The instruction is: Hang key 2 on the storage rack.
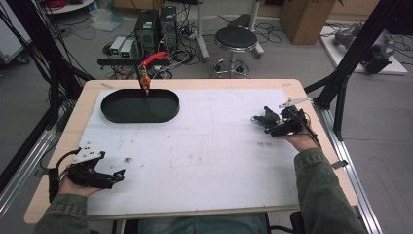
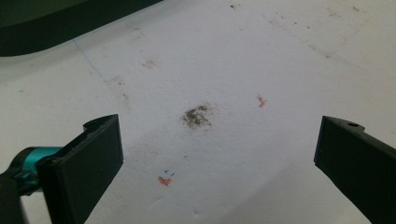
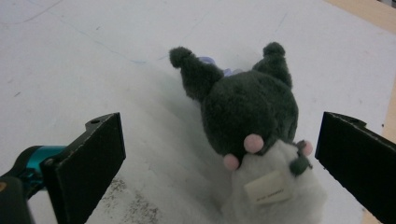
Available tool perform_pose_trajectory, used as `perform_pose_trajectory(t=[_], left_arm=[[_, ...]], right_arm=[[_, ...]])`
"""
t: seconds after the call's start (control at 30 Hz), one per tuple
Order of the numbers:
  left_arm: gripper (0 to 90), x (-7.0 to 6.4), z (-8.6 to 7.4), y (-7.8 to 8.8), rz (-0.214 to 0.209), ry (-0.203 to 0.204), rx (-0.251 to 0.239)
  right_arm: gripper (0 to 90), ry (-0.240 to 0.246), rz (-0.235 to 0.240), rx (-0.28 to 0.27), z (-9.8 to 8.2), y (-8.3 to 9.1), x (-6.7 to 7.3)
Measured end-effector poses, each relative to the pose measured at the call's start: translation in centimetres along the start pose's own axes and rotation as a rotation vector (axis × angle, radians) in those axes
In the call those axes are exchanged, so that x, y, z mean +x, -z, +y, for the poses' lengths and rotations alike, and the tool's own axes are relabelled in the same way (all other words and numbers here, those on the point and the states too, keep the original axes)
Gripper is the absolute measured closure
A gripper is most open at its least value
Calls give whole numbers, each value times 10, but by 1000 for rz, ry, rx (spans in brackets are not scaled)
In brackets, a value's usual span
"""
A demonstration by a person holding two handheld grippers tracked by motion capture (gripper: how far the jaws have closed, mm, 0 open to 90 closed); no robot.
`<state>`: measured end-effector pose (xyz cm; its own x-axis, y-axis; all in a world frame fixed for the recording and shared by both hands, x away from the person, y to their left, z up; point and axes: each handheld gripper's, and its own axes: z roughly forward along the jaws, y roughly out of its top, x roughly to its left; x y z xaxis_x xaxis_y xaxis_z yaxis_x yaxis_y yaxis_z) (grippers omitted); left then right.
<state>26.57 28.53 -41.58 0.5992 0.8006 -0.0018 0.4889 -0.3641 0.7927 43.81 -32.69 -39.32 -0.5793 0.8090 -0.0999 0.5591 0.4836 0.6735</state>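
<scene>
Bench (image 1: 311, 161) is light wood w/ a big white sheet (image 1: 204, 146) covering most of its top; sheet is scuffed, w/ a dark smudge (image 2: 197, 115) and small orange marks seen in the left gripper view. At far left of the sheet sits a black oval tray (image 1: 140, 106), shallow, w/ a red-handled tool (image 1: 148, 68) standing at its far rim; can't tell if the tool touches the tray. Person's green sleeves come in at bottom corners of the high view. Left gripper (image 1: 118, 175) rests near the bench's near-left edge, held in left hand (image 1: 73, 184), jaws spread wide w/ nothing between them, bare sheet under them. Right gripper (image 1: 260, 120) is at the right side of the sheet, held in right hand (image 1: 298, 139), pointed toward bench centre; jaws released, wide apart, not touching anything. Plush toy (image 3: 254, 135) lies on the sheet betw. the right gripper's jaws, nearer its right-hand jaw in the right gripper view but apart from both: dark grey fuzzy head w/ two pointed ears, white body, small pink bits and a pale sewn label (image 3: 268, 186). Toy is well apart from the tray, across the sheet from it.
</scene>
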Motion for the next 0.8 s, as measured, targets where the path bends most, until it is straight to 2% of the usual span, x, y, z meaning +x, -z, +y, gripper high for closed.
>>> perform_pose_trajectory(t=[0.27, 0.47, 0.6, 0.7, 0.8], left_arm=[[17, -1, -1, 0, 5, 7, -8], [17, 1, -4, 0, 5, 14, -3], [17, 2, -5, 1, 7, 13, -4], [17, 1, -5, 1, 5, 15, -5], [17, 1, -5, 1, 6, 16, -7]], right_arm=[[5, 59, 32, 94, 22, -13, -9], [5, 76, 49, 161, 33, -25, -14], [5, 88, 35, 244, 36, -35, -17], [5, 85, 61, 306, 35, -44, -19], [5, 93, 65, 369, 32, -51, -19]])
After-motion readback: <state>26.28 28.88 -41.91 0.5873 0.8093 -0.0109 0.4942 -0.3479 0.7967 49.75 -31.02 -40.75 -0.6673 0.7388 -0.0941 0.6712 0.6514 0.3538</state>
